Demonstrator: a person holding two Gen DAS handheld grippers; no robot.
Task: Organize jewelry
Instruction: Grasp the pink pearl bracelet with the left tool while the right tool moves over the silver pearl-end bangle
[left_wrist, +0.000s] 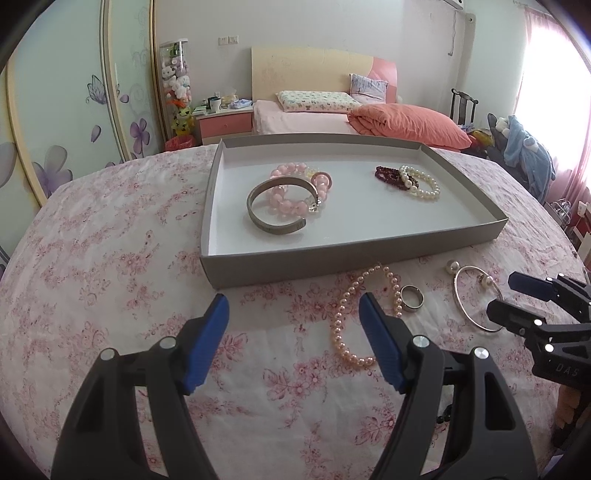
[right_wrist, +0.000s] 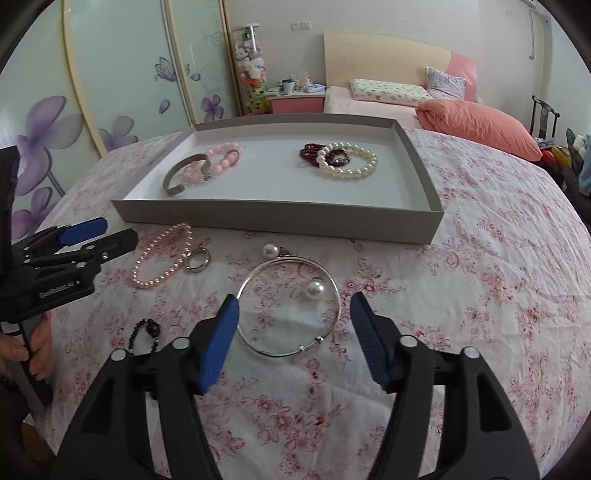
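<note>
One hand-held gripper (right_wrist: 118, 230) reads "GenRobot.AI".

Grey shallow tray (right_wrist: 280, 221) is being seen on floral cloth; inside, metal cuff (left_wrist: 277, 206) is lying overlapped with pink bead bracelet (left_wrist: 295, 184); dark red bracelet (right_wrist: 314, 152) is being overlapped by white pearl bracelet (right_wrist: 349, 160); outside, near front wall, pink pearl strand (right_wrist: 162, 258), steel ring (right_wrist: 198, 259), loose pearl (right_wrist: 270, 250), thin silver bangle (right_wrist: 288, 306) with pearl, black bead chain (right_wrist: 146, 334) are lying flat.
</note>
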